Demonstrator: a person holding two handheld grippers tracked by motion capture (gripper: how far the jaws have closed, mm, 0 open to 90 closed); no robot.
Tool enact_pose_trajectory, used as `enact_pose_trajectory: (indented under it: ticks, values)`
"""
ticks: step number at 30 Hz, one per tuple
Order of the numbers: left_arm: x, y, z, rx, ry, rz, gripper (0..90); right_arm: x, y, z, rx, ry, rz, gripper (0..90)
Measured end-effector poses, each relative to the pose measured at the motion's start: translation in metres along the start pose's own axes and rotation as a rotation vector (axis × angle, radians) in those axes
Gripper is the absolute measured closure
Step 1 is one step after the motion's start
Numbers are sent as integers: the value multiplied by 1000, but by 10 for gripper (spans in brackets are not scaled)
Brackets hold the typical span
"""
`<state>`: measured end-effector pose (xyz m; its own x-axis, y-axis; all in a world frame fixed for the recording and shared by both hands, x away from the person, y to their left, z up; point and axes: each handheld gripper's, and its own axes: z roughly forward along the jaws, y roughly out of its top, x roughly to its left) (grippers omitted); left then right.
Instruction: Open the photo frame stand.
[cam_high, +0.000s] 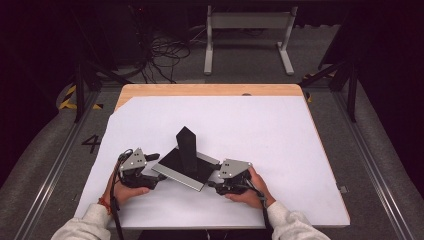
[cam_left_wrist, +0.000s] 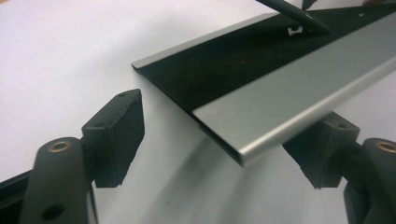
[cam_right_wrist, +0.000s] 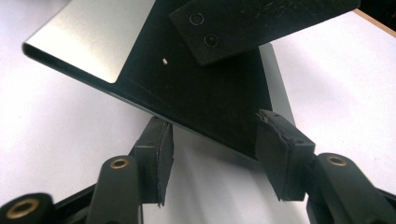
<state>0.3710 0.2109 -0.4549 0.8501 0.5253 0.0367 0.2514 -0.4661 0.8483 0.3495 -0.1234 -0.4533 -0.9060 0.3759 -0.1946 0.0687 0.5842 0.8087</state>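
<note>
We find the left gripper (cam_high: 150, 167) low at the near left of the table, its jaws standing wide with one corner of the stand's silver-edged base plate (cam_left_wrist: 261, 116) reaching between them; in the left gripper view neither pad presses on the metal, so we call it open around that corner. The right gripper (cam_high: 220, 180) sits at the opposite end of the plate, and in the right gripper view its jaws straddle the black corner of the plate; one pad sits under the edge and the other beside it, and we cannot tell whether they press. The stand (cam_high: 186, 160) lies on the white sheet (cam_high: 280, 135) near the front middle of the table, between the two grippers, with its black arm (cam_high: 187, 145) rising at a tilt from the plate. We read no brand or label on it; the only writing is a dark "4" (cam_high: 91, 143) on the floor left of the table. The right gripper view shows two small round screw marks (cam_right_wrist: 204, 29) on the arm's foot. Beyond the wooden table edge (cam_high: 210, 90) we see tangled cables (cam_high: 160, 55) and a grey frame (cam_high: 247, 35).
</note>
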Motion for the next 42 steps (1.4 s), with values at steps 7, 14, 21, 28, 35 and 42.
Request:
enact_pose_trajectory:
  ticks: [7, 14, 21, 28, 35, 42]
  values:
    - [-9, 9, 4, -9, -24, 42, 295, -2, 0, -3, -12, -5, 17, 506]
    - [-11, 14, 5, -31, -11, 34, 402, -10, -3, -12, -15, -24, 38, 549]
    - [-17, 21, 11, -20, -25, 63, 495, -24, -14, -29, -38, -51, 106, 621]
    - [-20, 27, 13, -19, -27, 63, 529, -28, -17, -33, -17, -37, 110, 639]
    - [-25, 31, 16, -20, -41, 72, 559, -30, -21, -43, -17, -41, 115, 664]
    - [-35, 36, 18, -15, -57, 101, 592, -31, -26, -55, -21, -49, 127, 682]
